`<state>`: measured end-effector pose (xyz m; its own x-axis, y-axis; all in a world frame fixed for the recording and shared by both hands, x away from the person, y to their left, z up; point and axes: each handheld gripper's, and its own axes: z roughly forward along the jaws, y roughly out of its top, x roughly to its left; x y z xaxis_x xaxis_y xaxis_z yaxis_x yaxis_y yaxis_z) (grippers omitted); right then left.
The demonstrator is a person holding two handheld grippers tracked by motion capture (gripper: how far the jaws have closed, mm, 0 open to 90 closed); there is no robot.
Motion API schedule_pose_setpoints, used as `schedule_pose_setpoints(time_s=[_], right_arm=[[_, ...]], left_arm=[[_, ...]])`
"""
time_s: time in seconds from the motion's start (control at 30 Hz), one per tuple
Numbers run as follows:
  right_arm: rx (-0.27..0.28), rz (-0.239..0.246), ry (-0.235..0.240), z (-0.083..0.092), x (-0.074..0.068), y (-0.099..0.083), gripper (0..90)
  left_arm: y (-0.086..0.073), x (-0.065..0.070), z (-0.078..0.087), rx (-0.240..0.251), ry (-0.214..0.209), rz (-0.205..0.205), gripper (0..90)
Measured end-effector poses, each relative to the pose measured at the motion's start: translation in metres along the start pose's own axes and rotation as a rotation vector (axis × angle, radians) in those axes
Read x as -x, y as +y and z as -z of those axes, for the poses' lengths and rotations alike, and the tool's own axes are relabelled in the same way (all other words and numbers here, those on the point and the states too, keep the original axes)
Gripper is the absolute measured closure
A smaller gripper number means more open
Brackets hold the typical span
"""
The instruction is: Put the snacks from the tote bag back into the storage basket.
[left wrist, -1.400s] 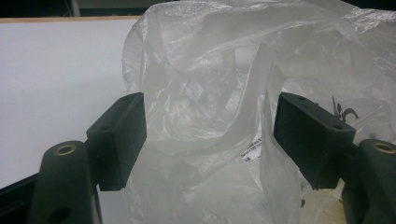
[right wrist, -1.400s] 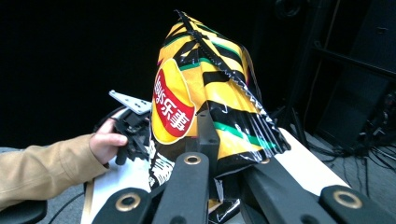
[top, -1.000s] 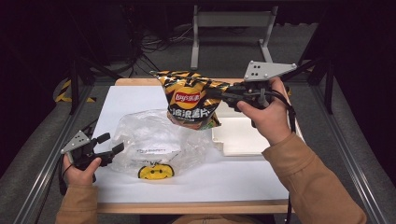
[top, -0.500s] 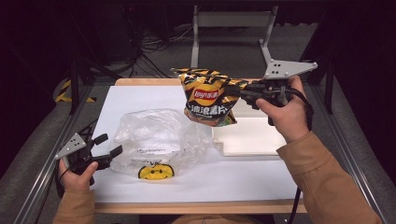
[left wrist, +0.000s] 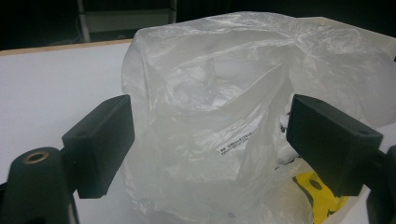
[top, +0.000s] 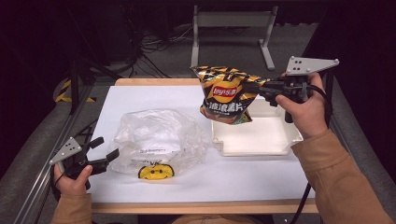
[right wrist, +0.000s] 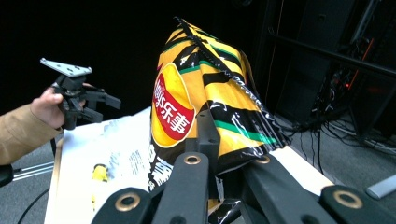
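Observation:
A yellow-and-black chip bag [top: 226, 95] hangs in the air over the left part of a white tray [top: 252, 148]. My right gripper [top: 252, 88] is shut on the bag's right edge, and its jaws pinch the crinkled foil of the chip bag [right wrist: 196, 102] in the right gripper view. A clear plastic bag [top: 159, 135] with a yellow smiley print [top: 156, 171] lies crumpled on the white table [top: 154, 100]. My left gripper [top: 105, 148] stands open at the plastic bag's left edge. In the left gripper view, the left gripper [left wrist: 210, 135] has its jaws wide apart, and the plastic bag [left wrist: 210, 93] sits just beyond them.
The tray is shallow and rests at the table's right half. A metal stand [top: 233, 21] and cables [top: 154, 44] lie on the floor behind the table. A dark rail [top: 51, 177] runs along the left side of the table.
My right gripper has carried the chip bag to the right, from over the plastic bag's far side to above the tray. The left gripper has stayed about where it was.

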<state>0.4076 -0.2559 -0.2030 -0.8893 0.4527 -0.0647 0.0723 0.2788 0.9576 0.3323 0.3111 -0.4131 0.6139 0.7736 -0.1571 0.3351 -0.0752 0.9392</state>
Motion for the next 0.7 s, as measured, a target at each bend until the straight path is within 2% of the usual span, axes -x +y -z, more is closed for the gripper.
schedule_pose_setpoints(time_s=[0.47,0.7], right_arm=[[-0.030,-0.015,-0.018,0.013,0.027,-0.016,90.0],[-0.042,-0.021,-0.004,0.008,0.039,-0.034,90.0]], left_arm=[[-0.007,0.003,0.016,-0.007,0.030,-0.005,16.0],[-0.008,0.004,0.018,0.010,0.017,-0.004,16.2]])
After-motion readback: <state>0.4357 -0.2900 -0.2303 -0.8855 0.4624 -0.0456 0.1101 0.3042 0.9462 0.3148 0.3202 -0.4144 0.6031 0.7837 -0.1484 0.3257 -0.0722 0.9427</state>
